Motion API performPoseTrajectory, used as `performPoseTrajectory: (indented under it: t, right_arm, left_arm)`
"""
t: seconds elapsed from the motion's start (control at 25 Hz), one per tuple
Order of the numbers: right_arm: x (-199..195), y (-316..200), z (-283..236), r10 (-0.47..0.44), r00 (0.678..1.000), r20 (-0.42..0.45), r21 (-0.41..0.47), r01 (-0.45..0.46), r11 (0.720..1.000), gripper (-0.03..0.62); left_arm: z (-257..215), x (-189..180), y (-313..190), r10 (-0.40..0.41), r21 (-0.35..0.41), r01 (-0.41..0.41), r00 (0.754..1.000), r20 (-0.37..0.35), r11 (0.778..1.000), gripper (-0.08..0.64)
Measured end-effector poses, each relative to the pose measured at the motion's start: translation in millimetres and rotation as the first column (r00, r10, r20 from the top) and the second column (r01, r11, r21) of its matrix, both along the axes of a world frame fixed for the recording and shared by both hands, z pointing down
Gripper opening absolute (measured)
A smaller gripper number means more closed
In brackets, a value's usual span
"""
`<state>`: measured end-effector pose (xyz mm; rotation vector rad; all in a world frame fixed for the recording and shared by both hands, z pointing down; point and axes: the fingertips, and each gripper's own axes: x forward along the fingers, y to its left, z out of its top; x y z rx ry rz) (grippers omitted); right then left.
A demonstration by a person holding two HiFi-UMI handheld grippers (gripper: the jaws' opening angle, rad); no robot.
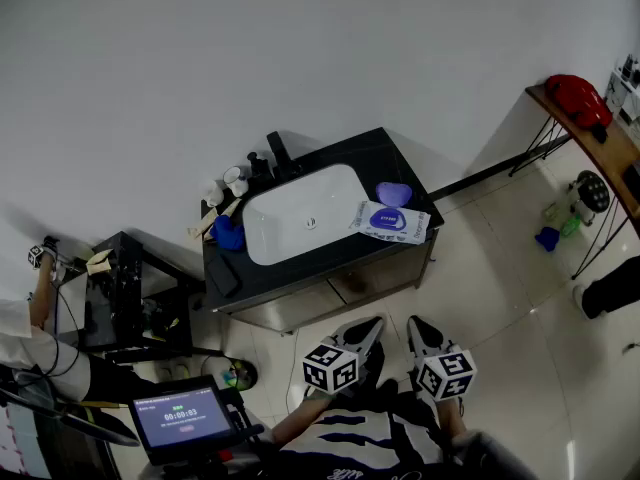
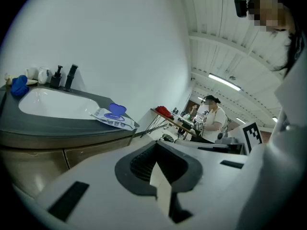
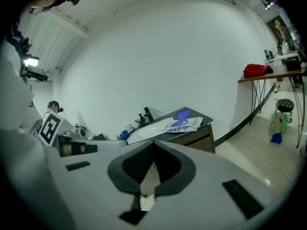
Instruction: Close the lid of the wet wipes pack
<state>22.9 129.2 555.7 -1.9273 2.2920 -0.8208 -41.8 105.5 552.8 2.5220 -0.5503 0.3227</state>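
Observation:
The wet wipes pack (image 1: 390, 222) lies flat on the right end of the dark vanity counter (image 1: 378, 158), beside the white sink (image 1: 300, 218). Its purple lid (image 1: 393, 194) stands flipped open behind the pack. The left gripper view shows the pack (image 2: 112, 119) and lid (image 2: 116, 109) far off; so does the right gripper view, with pack (image 3: 182, 124) and lid (image 3: 183, 113). My left gripper (image 1: 372, 324) and right gripper (image 1: 416, 325) hang low in front of the cabinet, well short of the counter. Both are shut and hold nothing, seen also up close as left gripper (image 2: 160, 186) and right gripper (image 3: 144, 186).
A black faucet (image 1: 278, 150), small bottles (image 1: 235, 180) and a blue item (image 1: 228, 234) crowd the counter's left end. A black cart (image 1: 130, 298) and a tablet screen (image 1: 180, 416) stand at the left. A wooden shelf (image 1: 600, 143) with a red bag (image 1: 578, 96) is at the right.

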Motion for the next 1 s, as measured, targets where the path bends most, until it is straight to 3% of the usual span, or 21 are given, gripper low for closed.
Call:
performPoseTrajectory:
  t: [0.52, 1.0]
  right_arm:
    - [53, -106, 0, 0.060, 0.998, -0.002, -0.002, -0.060, 0.998, -0.002]
    - [87, -232, -2, 0.122, 0.992, -0.024, -0.038, -0.123, 0.992, -0.002]
  left_arm:
    - [12, 33, -132, -0.008, 0.011, 0.008, 0.999, 0.032, 1.000, 0.000]
    - [48, 51, -264, 0.051, -0.064, -0.044, 0.993, 0.107, 0.997, 0.000]
